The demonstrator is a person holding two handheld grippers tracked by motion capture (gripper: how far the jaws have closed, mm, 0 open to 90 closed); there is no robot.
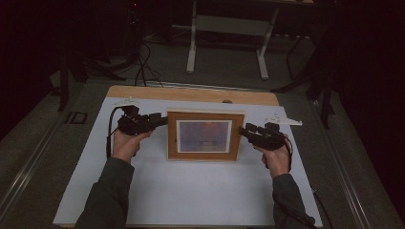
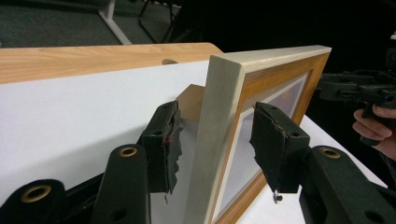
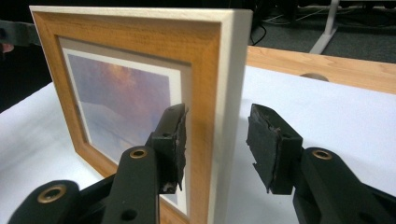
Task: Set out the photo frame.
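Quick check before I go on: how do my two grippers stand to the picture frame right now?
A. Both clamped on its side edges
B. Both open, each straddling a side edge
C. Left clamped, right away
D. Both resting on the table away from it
B: both gripper views show gaps between the pads and the picture frame edge, for the left gripper and the right gripper.

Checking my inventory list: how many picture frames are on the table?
1. A single wooden picture frame stands upright at the middle of the white table, between the left tongs and the right tongs, whose open jaws straddle its side edges.
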